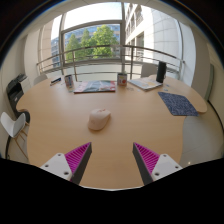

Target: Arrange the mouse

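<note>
Round wooden table [60,140] by window. Pale mouse [99,120] mid-table, ahead of wide-open gripper [112,158]. Likely light, rigid, smooth; grasp across flanks.

Round wooden table [60,125] bears mouse [99,120] (pale), blue mat [179,103].

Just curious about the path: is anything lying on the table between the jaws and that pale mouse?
No. In the gripper view, the stretch of wooden table between the open gripper and the mouse is bare.
</note>
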`<act>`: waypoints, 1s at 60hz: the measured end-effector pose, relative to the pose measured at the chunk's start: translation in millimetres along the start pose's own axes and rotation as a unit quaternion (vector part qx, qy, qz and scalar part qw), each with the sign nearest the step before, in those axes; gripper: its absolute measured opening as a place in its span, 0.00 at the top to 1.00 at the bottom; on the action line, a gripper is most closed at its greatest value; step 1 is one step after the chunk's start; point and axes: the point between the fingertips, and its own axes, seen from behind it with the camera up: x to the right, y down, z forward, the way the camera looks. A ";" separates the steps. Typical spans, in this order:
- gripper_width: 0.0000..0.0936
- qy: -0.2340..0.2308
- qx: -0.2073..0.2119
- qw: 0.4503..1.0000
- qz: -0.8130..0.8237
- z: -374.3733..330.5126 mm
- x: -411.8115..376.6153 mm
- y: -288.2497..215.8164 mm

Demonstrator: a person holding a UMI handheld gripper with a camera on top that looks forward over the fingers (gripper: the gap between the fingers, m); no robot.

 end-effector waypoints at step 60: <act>0.57 0.002 0.034 0.999 -0.017 177.9 -70.6 -94.7</act>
